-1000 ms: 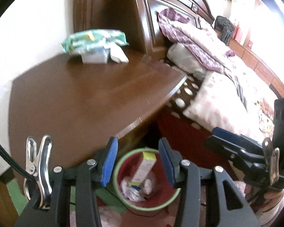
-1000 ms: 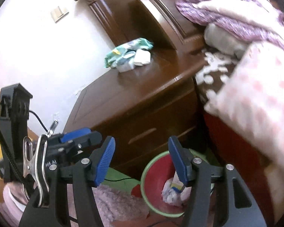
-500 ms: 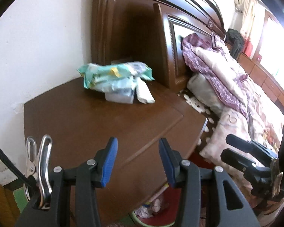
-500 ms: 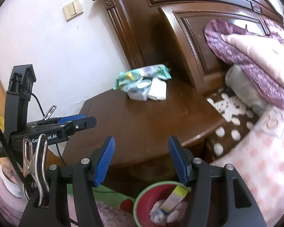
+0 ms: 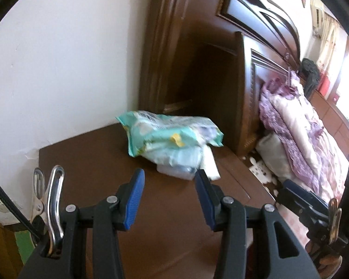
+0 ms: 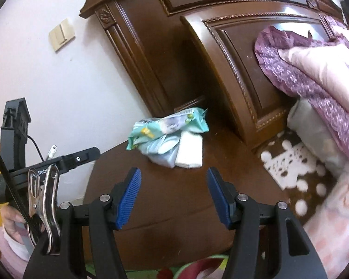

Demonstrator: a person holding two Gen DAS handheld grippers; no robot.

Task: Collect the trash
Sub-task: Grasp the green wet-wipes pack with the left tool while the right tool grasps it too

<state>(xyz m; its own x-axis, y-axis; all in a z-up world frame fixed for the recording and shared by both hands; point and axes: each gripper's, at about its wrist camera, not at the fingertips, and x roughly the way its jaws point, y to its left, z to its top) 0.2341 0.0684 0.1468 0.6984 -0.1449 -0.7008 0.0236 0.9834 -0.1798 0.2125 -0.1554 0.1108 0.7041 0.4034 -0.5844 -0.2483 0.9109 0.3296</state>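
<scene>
Trash-wise you weren't done: crumpled mint-green plastic wipes packs [image 5: 167, 137] sat at the back of the dark wooden nightstand [image 5: 109, 162], with your left gripper [image 5: 167, 198] and right gripper [image 6: 173, 197] both gaping, empty.

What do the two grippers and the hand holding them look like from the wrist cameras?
Both the left gripper and the right gripper have black plastic fingers with ribbed blue pads and silver screws. A metal spring clip and a black cable sit at each one's left side. The left gripper's body carries white lettering. The hand has a pink cuff over yellow clothing.
</scene>
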